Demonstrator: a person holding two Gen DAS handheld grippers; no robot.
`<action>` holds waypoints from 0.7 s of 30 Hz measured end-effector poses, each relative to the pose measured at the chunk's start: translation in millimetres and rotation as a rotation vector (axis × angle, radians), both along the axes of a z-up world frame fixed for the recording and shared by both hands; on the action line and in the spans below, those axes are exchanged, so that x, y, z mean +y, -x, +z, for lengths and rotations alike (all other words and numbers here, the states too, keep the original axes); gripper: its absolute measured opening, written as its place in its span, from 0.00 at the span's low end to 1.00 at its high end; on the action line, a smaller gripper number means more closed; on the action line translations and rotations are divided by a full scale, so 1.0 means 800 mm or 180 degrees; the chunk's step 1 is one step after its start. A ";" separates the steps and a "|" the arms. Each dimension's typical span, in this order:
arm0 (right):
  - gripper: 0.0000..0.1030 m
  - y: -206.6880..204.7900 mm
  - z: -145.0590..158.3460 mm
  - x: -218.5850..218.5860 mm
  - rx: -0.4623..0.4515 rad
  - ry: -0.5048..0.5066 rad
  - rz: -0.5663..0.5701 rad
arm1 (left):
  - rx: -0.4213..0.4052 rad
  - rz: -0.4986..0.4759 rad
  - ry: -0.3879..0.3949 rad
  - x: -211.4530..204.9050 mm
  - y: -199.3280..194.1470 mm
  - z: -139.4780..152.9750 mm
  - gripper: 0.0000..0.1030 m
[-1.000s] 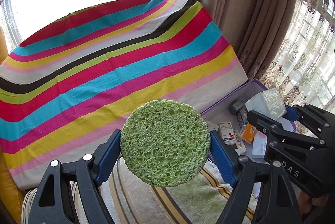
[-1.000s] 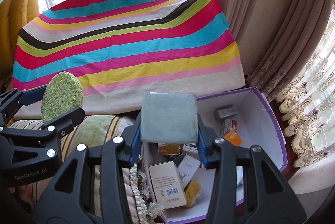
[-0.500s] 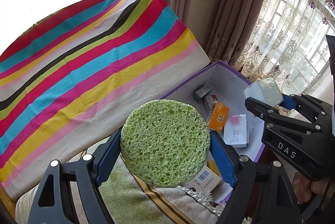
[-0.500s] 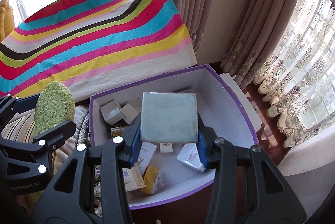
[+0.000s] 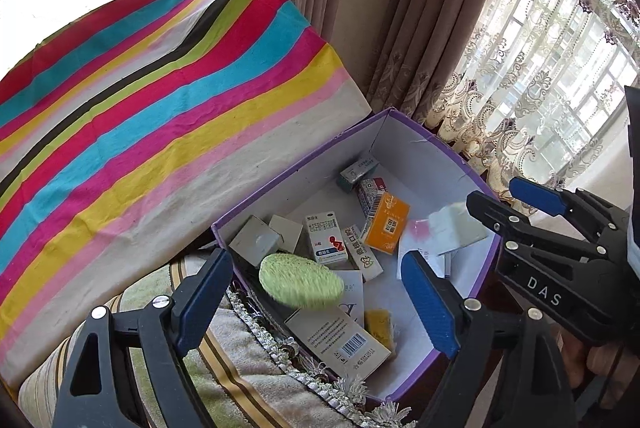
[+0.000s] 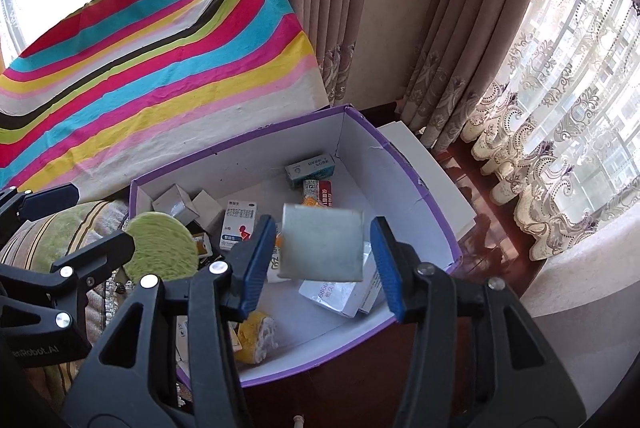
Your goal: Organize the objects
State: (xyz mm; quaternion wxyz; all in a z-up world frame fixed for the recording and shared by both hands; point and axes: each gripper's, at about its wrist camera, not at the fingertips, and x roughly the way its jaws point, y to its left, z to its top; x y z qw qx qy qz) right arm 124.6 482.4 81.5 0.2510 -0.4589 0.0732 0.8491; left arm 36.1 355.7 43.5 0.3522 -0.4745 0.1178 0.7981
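The left claw [image 5: 316,298] is opening, its pads clear of the green round sponge [image 5: 301,286] (blurred) over the purple box [image 5: 472,171]; the right claw [image 6: 323,260], also opening, flanks a grey square pad [image 6: 322,248] without touching.

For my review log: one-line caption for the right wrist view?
Right gripper opening, grey square pad dropping toward purple-rimmed box of medicine cartons.
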 end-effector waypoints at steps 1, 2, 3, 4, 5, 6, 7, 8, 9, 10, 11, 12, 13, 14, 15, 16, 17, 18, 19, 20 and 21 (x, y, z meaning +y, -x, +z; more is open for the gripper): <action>0.59 -0.001 0.001 0.000 0.0004 -0.0008 -0.0004 | -0.0004 -0.0005 -0.0004 0.000 -0.001 0.000 0.85; 0.62 -0.001 0.002 -0.001 0.0006 -0.0021 -0.0005 | -0.0008 -0.0006 -0.0006 0.000 -0.001 0.000 0.85; 0.62 -0.002 0.003 -0.001 0.0009 -0.0032 -0.0001 | -0.0019 -0.0007 -0.0006 -0.001 -0.002 0.001 0.85; 0.63 -0.003 0.003 -0.002 0.0007 -0.0036 0.0001 | -0.0035 -0.0008 0.0001 -0.002 -0.003 0.000 0.85; 0.64 -0.004 0.004 -0.002 0.0005 -0.0035 0.0006 | -0.0057 -0.0007 0.0016 -0.004 -0.004 0.000 0.85; 0.65 -0.006 0.004 -0.003 0.0006 -0.0035 0.0008 | -0.0090 -0.0006 0.0020 -0.006 -0.006 -0.002 0.85; 0.66 -0.009 0.004 -0.004 0.0004 -0.0036 0.0007 | -0.0124 -0.0005 0.0017 -0.010 -0.009 -0.003 0.85; 0.68 -0.012 0.004 -0.004 0.0000 -0.0036 0.0011 | -0.0151 0.0005 0.0020 -0.014 -0.012 -0.006 0.85; 0.68 -0.015 0.004 -0.005 -0.0001 -0.0036 0.0007 | -0.0166 0.0018 0.0038 -0.018 -0.016 -0.007 0.85; 0.68 -0.019 0.003 -0.006 -0.0001 -0.0030 -0.0006 | -0.0175 0.0021 0.0062 -0.021 -0.021 -0.010 0.85; 0.69 -0.022 0.002 -0.007 -0.0002 -0.0012 -0.0010 | -0.0183 0.0024 0.0084 -0.026 -0.026 -0.012 0.85; 0.69 -0.026 0.001 -0.009 -0.0006 0.0003 -0.0003 | -0.0190 0.0040 0.0103 -0.030 -0.029 -0.014 0.85; 0.69 -0.030 -0.001 -0.011 -0.0017 0.0008 0.0003 | -0.0184 0.0066 0.0124 -0.033 -0.033 -0.015 0.85; 0.69 -0.033 -0.002 -0.013 -0.0029 0.0013 0.0008 | -0.0175 0.0084 0.0141 -0.036 -0.037 -0.017 0.85; 0.69 -0.037 -0.004 -0.015 -0.0040 0.0027 0.0017 | -0.0188 0.0089 0.0143 -0.039 -0.039 -0.018 0.85; 0.69 -0.040 -0.006 -0.017 -0.0047 0.0043 0.0025 | -0.0218 0.0100 0.0125 -0.042 -0.041 -0.021 0.85; 0.69 -0.043 -0.007 -0.018 -0.0046 0.0051 0.0030 | -0.0249 0.0115 0.0092 -0.046 -0.041 -0.023 0.86; 0.69 -0.046 -0.007 -0.019 -0.0040 0.0055 0.0027 | -0.0280 0.0120 0.0065 -0.047 -0.040 -0.025 0.86; 0.69 -0.048 -0.008 -0.019 -0.0039 0.0063 0.0021 | -0.0297 0.0118 0.0045 -0.048 -0.040 -0.026 0.87; 0.69 -0.049 -0.009 -0.019 -0.0038 0.0073 0.0014 | -0.0281 0.0141 0.0062 -0.048 -0.039 -0.025 0.88; 0.69 -0.049 -0.010 -0.018 -0.0041 0.0078 0.0006 | -0.0223 0.0179 0.0123 -0.047 -0.039 -0.023 0.94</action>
